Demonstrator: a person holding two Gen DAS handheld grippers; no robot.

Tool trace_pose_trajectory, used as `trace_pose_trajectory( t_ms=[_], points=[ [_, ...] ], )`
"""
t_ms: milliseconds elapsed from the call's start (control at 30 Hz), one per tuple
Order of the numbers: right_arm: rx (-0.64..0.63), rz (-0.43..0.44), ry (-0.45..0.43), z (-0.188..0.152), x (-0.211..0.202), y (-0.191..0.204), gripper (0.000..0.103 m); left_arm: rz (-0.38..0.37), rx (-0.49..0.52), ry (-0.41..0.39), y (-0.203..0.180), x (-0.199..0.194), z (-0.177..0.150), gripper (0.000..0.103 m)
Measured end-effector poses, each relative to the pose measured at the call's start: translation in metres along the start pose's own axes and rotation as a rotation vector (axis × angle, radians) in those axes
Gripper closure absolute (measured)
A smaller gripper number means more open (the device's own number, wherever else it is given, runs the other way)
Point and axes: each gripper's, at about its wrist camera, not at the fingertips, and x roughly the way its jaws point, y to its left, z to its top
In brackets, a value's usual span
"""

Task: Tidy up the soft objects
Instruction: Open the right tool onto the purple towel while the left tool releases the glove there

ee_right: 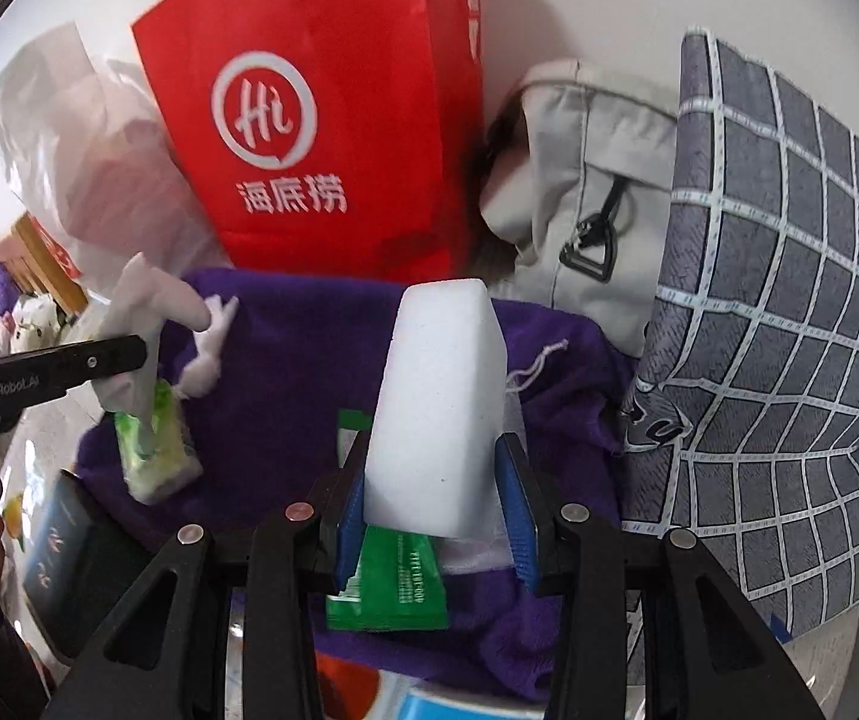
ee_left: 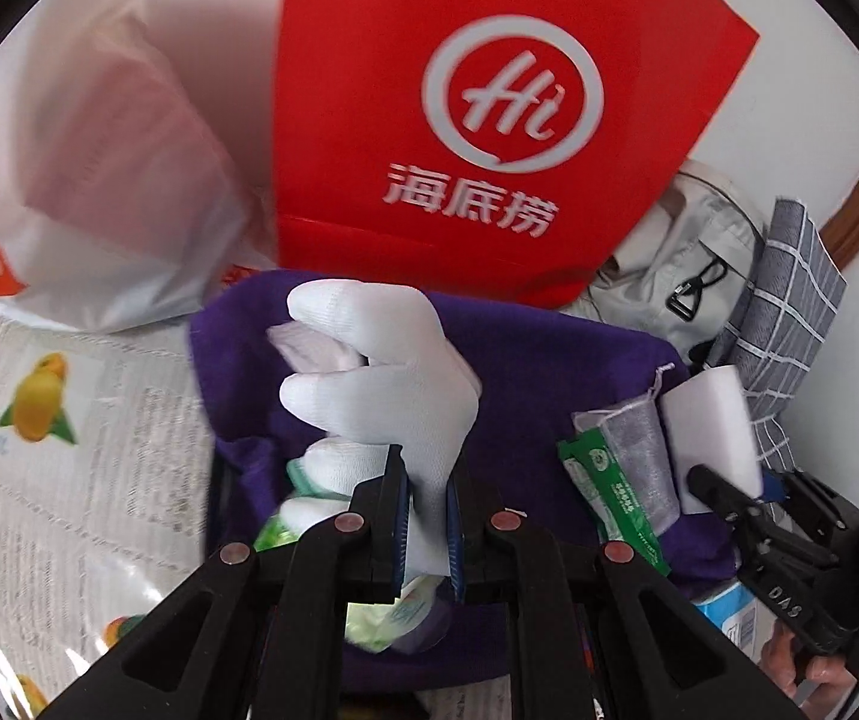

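Bright, even daylight with soft shadows; both fisheye views bend at dark rims, and upper-left areas smear with blur.

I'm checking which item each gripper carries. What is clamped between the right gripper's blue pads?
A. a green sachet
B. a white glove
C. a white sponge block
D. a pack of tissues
C: in the right wrist view the white sponge block stands upright between the pads of the right gripper, while the green sachet lies below it on the purple cloth.
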Motion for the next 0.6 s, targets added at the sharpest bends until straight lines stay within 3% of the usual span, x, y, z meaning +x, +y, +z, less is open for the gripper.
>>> trace_pose_trajectory(
  t_ms=[300, 467, 533, 600],
  points=[
    [0.045, 0.080, 0.147, -0.011, 0.037, -0.010, 0.063, -0.013, -0.014, 0.056, 0.007, 0.021, -0.004, 0.092],
    [0.028, 0.065, 0.150, -0.014, 0.042, -0.005, 0.062, -0.020, -0.023, 0.048, 0.010, 0.019, -0.002, 0.092],
    [0.026, 0.067, 0.150, -0.013, 0.042, -0.005, 0.057, -0.033, -0.026, 0.054, 0.013, 0.017, -0.002, 0.090],
    [0.025, 0.070, 0.139, -0.011, 0.040, -0.004, 0.052, -0.047, -0.032, 0.058, 0.013, 0.016, -0.001, 0.079]
  ],
)
